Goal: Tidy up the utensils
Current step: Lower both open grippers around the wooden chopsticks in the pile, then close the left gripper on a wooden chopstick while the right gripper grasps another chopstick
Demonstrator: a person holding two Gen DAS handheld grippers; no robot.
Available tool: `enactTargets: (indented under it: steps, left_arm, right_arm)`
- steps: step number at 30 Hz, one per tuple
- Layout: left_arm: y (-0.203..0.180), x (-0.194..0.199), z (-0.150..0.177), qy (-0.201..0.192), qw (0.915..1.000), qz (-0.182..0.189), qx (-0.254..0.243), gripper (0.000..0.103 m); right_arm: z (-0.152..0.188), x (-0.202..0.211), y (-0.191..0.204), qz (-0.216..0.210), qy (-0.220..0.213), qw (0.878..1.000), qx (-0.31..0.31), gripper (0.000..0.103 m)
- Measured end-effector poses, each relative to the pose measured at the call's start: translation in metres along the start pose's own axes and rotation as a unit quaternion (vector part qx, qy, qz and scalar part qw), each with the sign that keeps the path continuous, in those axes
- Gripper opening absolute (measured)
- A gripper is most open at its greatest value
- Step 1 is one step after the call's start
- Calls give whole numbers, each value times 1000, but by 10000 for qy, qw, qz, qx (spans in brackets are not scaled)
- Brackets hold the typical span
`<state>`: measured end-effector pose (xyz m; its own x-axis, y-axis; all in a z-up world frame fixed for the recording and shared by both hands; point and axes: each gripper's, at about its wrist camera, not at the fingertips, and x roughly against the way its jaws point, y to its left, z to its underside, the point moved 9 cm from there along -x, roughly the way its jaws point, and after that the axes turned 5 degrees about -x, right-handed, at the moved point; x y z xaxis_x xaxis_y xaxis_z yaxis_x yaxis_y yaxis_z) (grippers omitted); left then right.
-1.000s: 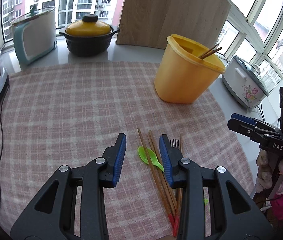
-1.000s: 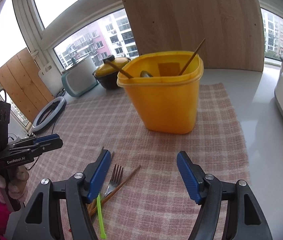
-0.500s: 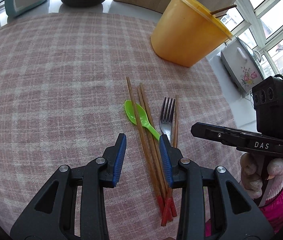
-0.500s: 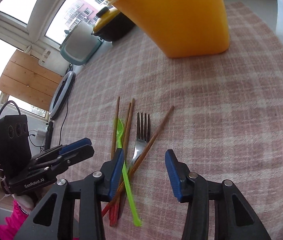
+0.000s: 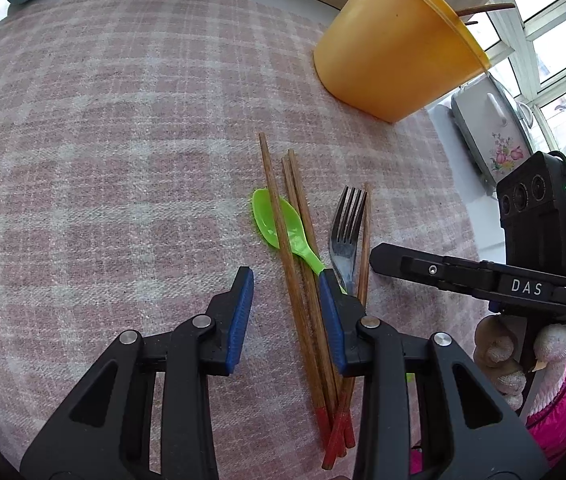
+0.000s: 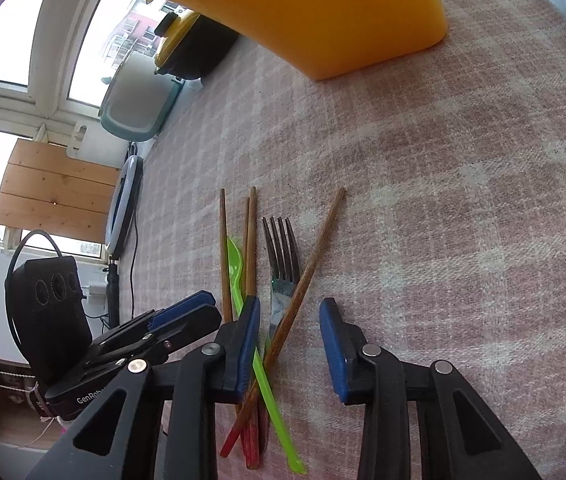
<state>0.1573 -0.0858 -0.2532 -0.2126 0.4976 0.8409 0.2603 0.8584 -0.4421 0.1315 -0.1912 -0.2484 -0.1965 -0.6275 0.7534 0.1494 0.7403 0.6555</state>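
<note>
Tablecloth (image 5: 123, 160) pink and white plaid. Container (image 5: 395, 44) far right, orange-yellow. Spoon (image 5: 279, 224) bright lime green. Chopsticks (image 5: 303, 280) brown wood, red near ends. Fork (image 5: 345, 236) grey metal, bluish sheen on neck. Left gripper (image 5: 286, 312) and right gripper (image 6: 290, 338) black, pads blue. Sleeve (image 5: 559, 420) near right, magenta. Cooker (image 5: 491, 136) white, pink flower print. Pot (image 6: 187, 44) far left, black, yellow lid.

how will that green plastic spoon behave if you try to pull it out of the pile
The green spoon looks thin and plastic, so probably light and a bit bendy. Chopsticks lie across its bowl and handle, so pulling it would likely drag or scatter them. Its smooth handle may slip between the fingers.
</note>
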Motion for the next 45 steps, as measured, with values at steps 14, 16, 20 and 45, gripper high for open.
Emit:
enactTargets:
  steps: [14,16,20,45]
  left_arm:
    - [0,-10,-10,-30,9999,-102,-47,19]
    - [2,-11,-12,-42,9999,-156,-47,12]
    - [4,-11,-12,-82,9998,-179,-24,8]
    - [33,66,-14,-737,9968,-65,313,5]
  right_arm:
    - [-6,-11,6,77,17,9999,-77,18]
    - [-6,-11,4,119,5,9999,-88,13]
    - [-6,-10,-3,100,-7,9999,-126,7]
    - [-8,67,-16,107,-1058,9943,-12,4]
